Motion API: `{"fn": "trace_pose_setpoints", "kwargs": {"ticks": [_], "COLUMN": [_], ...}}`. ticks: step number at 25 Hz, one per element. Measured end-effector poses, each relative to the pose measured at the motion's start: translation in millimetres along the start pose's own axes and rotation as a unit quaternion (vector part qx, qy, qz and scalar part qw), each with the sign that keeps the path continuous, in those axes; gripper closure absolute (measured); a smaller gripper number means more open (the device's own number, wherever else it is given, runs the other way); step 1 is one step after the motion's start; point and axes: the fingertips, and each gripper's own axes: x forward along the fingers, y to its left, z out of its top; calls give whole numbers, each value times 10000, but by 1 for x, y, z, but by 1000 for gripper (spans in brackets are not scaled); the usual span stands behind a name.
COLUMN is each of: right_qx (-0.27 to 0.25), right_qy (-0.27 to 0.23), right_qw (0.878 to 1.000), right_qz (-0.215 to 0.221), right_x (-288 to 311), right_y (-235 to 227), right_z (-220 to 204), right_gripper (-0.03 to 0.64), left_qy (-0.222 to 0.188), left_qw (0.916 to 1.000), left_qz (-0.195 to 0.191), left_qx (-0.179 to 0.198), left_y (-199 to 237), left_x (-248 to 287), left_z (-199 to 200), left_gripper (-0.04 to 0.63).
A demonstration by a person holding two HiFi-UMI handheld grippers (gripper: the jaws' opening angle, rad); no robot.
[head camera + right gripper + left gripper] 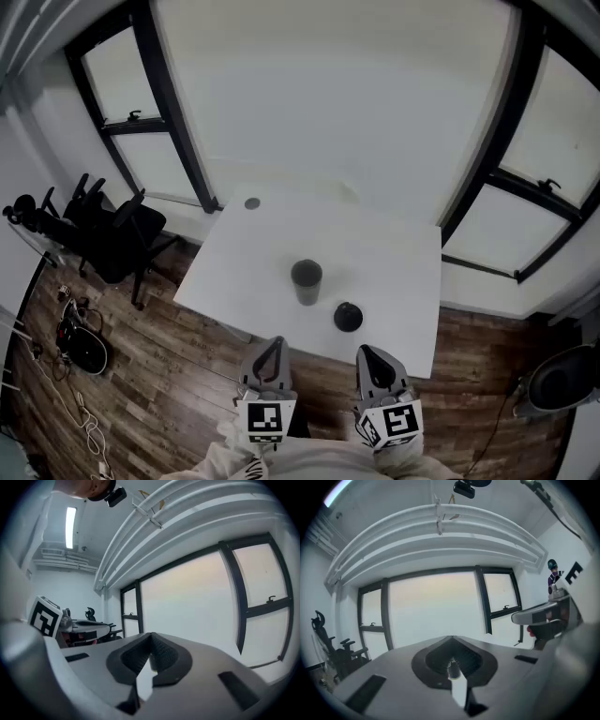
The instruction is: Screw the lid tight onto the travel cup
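Observation:
A dark travel cup (306,281) stands upright near the middle of the white table (394,281), its mouth uncovered. The round black lid (348,317) lies on the table just to its right, nearer the front edge. Both grippers are held close to the person's body, short of the table's front edge. The left gripper (274,345) and the right gripper (368,353) are shut with nothing between the jaws. Both gripper views tilt up at the windows and ceiling, so they show neither cup nor lid. There the left gripper (452,659) and right gripper (151,645) show closed tips.
A small round grey disc (251,202) sits at the table's far left corner. Black office chairs (108,230) stand left of the table, with cables (75,342) on the wooden floor. Large windows (328,94) run behind the table. A dark round object (561,380) sits at the right edge.

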Motion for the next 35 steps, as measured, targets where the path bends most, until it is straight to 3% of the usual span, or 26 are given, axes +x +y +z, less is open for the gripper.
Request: {"fn": "trace_pose_setpoints", "kwargs": {"ticks": [4,8,12,16,21,25,31,32,35], "right_qx": [94,107,120,188,227,306,389,417,528], "right_qy": [-25,-2,69,115,319,361,467,512,767], "right_qw": [9986,9949,9898,9857,9835,9823,9807,9802,9779], "right_qz": [-521,-1005,-1419,-1671,-1766,-1813,-1861,-1868,-1874], "right_x": [82,142,171,183,193,196,205,206,208], "right_y": [7,-5,-29,-46,-68,-84,-96,-97,-100], "right_z": [14,20,23,24,16,9,4,0,-17], "right_gripper": [596,595,595,595,595,595,595,595,594], "left_qy": [-49,-66,-26,120,151,258,553,579,681], "left_qw": [9993,9962,9918,9878,9837,9834,9752,9727,9610], "left_qz": [-373,-863,-1253,-1543,-1760,-1778,-2108,-2208,-2646], "left_qx": [55,-88,-256,-175,-342,-260,-392,-414,-421], "left_y": [72,107,115,112,104,104,102,100,91], "left_x": [58,109,151,179,198,209,218,218,219], "left_z": [4,9,1,-8,-12,-30,-51,-55,-70], "left_gripper": [588,588,586,586,586,586,583,559,398]}}
